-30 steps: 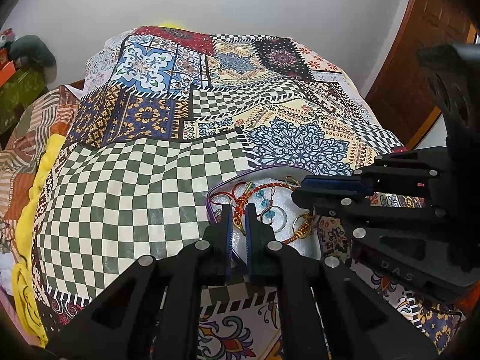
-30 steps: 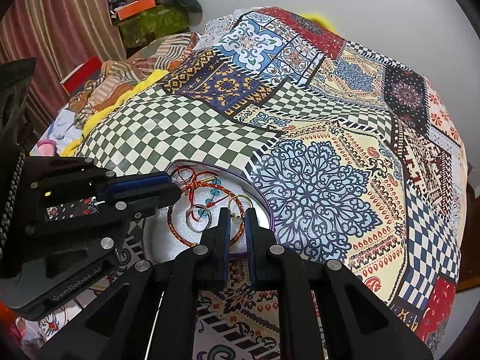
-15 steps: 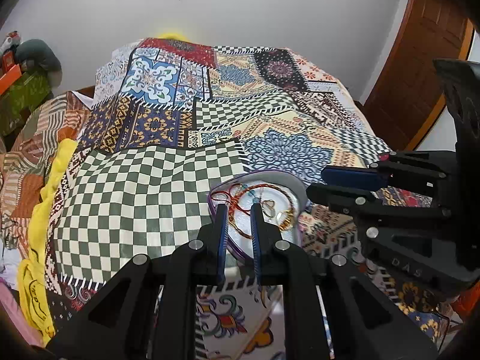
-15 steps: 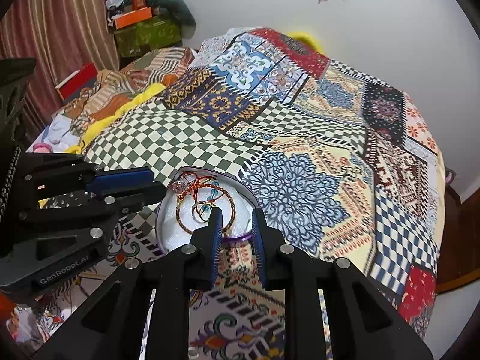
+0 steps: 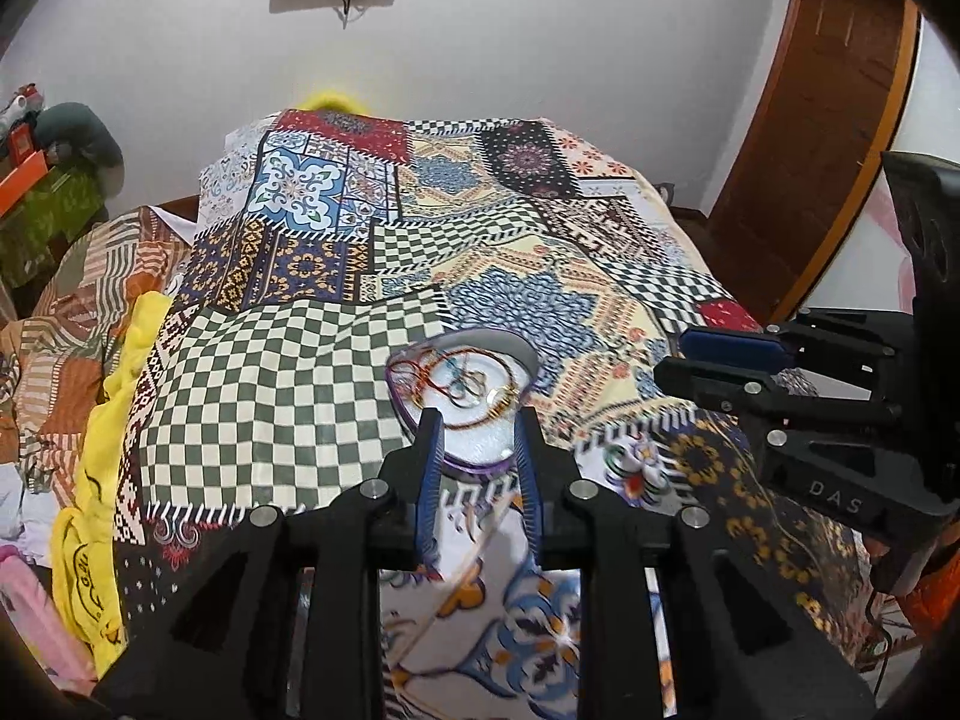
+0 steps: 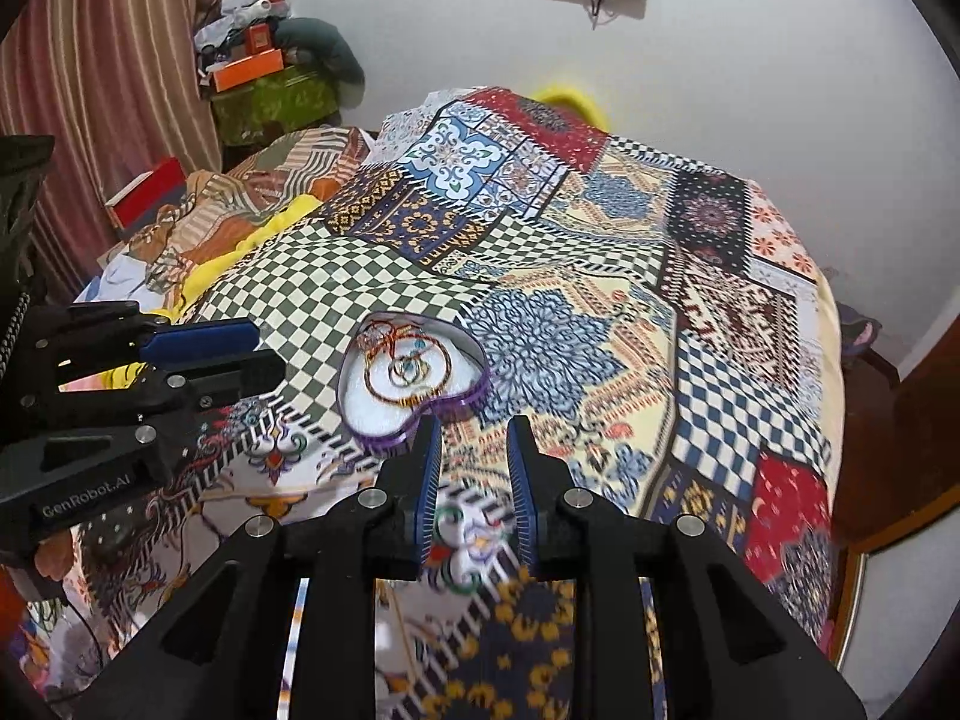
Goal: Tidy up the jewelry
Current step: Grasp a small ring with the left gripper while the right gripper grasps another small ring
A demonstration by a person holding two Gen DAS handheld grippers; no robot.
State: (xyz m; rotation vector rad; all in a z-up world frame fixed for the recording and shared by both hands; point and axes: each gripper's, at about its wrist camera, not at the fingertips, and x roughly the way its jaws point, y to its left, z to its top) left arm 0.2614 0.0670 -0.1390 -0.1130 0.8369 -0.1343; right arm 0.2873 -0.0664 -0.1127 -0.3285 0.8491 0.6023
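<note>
A purple heart-shaped box [image 5: 474, 441] with a white lining lies open on the patterned bedspread; it also shows in the right wrist view [image 6: 384, 414]. Red thread bracelets [image 6: 414, 369] and metal rings lie tangled inside it. My left gripper [image 5: 477, 420] is open and empty, its fingers either side of the box's near tip and above it. My right gripper [image 6: 474, 426] is open and empty, just right of the box's tip. Each gripper also shows from the side in the other's view, the right one [image 5: 720, 360] and the left one [image 6: 234, 354].
The patchwork bedspread [image 6: 600, 312] covers the whole bed. Piled clothes and a yellow cloth [image 5: 114, 420] lie along the left edge. A wooden door [image 5: 828, 120] stands at the right, a green box with clutter [image 6: 270, 96] at the back left.
Both grippers have pulled back and up from the box and their jaws have opened wider. The jewelry stays in the box.
</note>
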